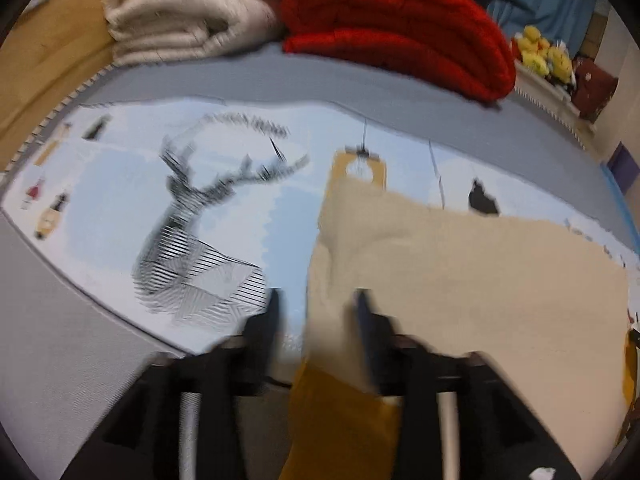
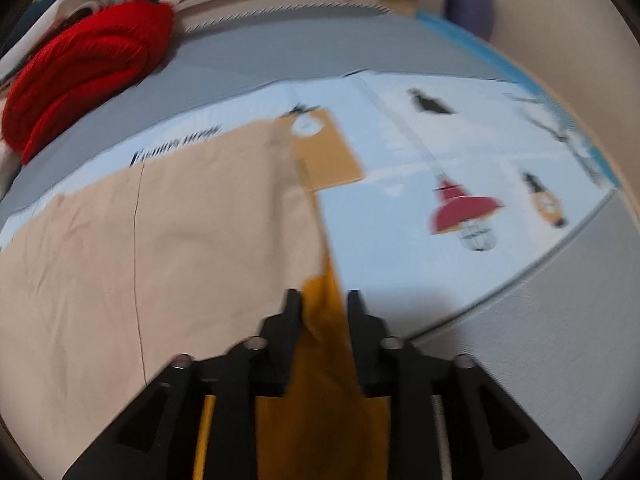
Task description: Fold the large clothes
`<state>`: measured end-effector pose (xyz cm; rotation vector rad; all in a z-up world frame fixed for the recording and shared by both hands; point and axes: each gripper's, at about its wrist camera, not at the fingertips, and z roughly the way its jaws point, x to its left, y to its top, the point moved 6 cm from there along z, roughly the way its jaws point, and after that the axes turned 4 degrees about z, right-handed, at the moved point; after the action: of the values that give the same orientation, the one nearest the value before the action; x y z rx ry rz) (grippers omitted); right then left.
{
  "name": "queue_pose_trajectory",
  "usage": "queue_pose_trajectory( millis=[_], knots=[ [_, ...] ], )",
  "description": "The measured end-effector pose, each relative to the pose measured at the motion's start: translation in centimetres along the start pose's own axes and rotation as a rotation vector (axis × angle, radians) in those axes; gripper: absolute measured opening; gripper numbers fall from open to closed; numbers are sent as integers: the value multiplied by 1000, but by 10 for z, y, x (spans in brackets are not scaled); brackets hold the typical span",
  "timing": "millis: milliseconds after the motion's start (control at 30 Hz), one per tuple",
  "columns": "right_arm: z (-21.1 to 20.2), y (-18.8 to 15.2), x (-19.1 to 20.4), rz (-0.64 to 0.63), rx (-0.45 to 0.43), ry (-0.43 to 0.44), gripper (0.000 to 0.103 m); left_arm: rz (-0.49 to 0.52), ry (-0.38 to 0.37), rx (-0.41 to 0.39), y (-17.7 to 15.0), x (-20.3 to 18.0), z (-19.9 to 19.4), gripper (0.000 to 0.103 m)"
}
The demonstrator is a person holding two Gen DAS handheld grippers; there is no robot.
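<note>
A large beige garment point(image 1: 480, 272) point(image 2: 180, 240) with a mustard-yellow inner side lies flat on a light-blue printed sheet point(image 1: 120, 184) point(image 2: 400, 248). A mustard flap with a round hole point(image 1: 360, 170) point(image 2: 326, 152) sticks out at its far edge. My left gripper point(image 1: 318, 308) is open over the garment's left edge, one finger over the sheet and the other over the beige cloth. My right gripper point(image 2: 323, 300) stands open at the garment's right edge, with a mustard fold point(image 2: 324, 360) lying loose between its jaws. Both views are blurred.
The sheet covers a grey mattress point(image 1: 60, 320) point(image 2: 540, 340). A folded red blanket point(image 1: 400, 28) point(image 2: 88, 64) and a folded cream blanket point(image 1: 188, 12) lie at the far side. Yellow plush toys point(image 1: 540, 52) sit on a shelf beyond. A wall point(image 2: 560, 32) borders the right.
</note>
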<state>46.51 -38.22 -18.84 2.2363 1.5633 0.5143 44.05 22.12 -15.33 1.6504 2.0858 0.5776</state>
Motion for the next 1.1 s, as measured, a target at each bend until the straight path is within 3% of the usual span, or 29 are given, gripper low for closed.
queue_pose_trajectory(
  millis=[67,133,233,267,367,467,533,567,633,700,767,967,1033,1067,1100],
  knots=[
    [-25,3,-14,52,-42,-9,28,-4,-3,-40,-1,0,-32,48],
    [-50,4,-21,57,-74,-18,29,15,-28,-25,-6,-6,-55,48],
    [-90,-10,2,-107,-68,95,29,62,-105,32,-27,-24,-90,48],
    [-104,-27,20,-218,-43,169,29,89,-147,53,-38,-35,-101,48],
    [-128,-79,50,-439,6,243,28,194,-243,133,-74,-72,-119,48],
    [-117,-122,49,-458,109,266,28,255,-330,231,-119,-101,-111,48],
    [-100,-137,41,-475,173,207,28,299,-282,300,-146,-104,-90,48],
    [-93,-142,33,-486,181,172,28,338,-222,352,-158,-103,-77,47],
    [-78,-150,14,-475,225,107,28,411,-142,362,-170,-96,-62,46],
    [-69,-151,-2,-426,261,105,28,434,-100,353,-174,-83,-57,44],
    [-68,-148,-16,-378,267,115,26,406,-92,353,-175,-68,-58,43],
    [-67,-154,-44,-341,300,40,26,270,-54,381,-177,-10,-58,32],
    [-69,-155,-50,-331,307,24,26,218,0,394,-179,12,-57,34],
    [-70,-155,-52,-330,307,-2,26,180,15,408,-181,22,-57,42],
    [-72,-155,-53,-333,307,-38,26,134,17,418,-181,31,-57,43]
  ],
)
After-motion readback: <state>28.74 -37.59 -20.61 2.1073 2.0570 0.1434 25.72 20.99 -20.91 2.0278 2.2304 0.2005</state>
